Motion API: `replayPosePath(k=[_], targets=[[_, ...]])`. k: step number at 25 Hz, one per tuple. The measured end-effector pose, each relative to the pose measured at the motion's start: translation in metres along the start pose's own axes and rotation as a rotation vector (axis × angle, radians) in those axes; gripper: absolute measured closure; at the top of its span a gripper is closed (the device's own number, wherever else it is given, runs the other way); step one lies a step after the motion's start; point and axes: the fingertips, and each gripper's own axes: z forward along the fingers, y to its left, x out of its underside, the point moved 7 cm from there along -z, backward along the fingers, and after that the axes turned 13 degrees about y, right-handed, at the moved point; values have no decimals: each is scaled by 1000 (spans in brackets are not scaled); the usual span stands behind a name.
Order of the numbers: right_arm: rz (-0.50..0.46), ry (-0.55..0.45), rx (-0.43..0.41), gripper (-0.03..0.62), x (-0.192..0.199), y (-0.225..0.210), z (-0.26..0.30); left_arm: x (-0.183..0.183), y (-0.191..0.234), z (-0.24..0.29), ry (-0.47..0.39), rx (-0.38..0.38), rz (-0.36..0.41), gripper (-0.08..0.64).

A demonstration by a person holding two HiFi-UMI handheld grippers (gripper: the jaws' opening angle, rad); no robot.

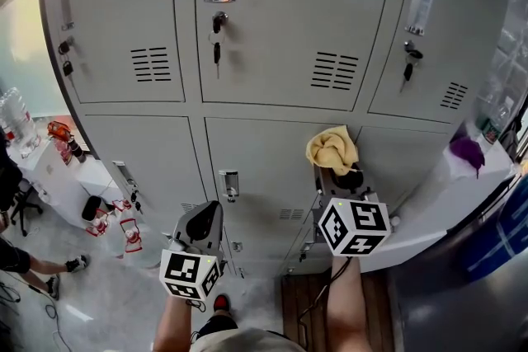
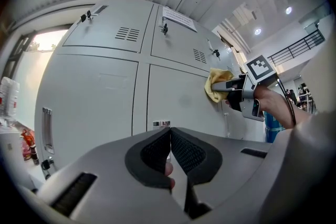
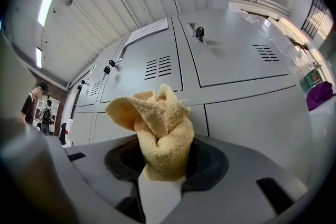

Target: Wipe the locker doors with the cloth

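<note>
A bank of grey locker doors (image 1: pixel 280 29) fills the head view, each with a handle, a key and vent slots. My right gripper (image 1: pixel 338 171) is shut on a bunched yellow cloth (image 1: pixel 332 148), held against or just off the top of the lower middle door (image 1: pixel 272 169); contact cannot be told. In the right gripper view the cloth (image 3: pixel 155 128) sticks up from between the jaws. My left gripper (image 1: pixel 206 218) hangs lower, in front of the lower doors, shut with nothing in it. The left gripper view shows the cloth (image 2: pixel 218 84) and the right gripper (image 2: pixel 233 93) off to its right.
A white table (image 1: pixel 49 169) with bottles and red items stands at the left. A white counter (image 1: pixel 462 177) with a purple object (image 1: pixel 468 151) runs along the right. A seated person's legs (image 1: pixel 25 260) show at the lower left.
</note>
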Motion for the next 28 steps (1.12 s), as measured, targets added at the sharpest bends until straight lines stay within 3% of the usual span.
replayPosePath(k=[10,17,28], targets=[[-30,-36,-134,410,9,50,-25,2,6,-16,5,-39,-4,537],[-41,10,-266,410,29,96,-3,5,18,-31,15,-89,-11,537],[-53,47,-380,410,43,150,28,11,48,-55,28,-174,-19,537]])
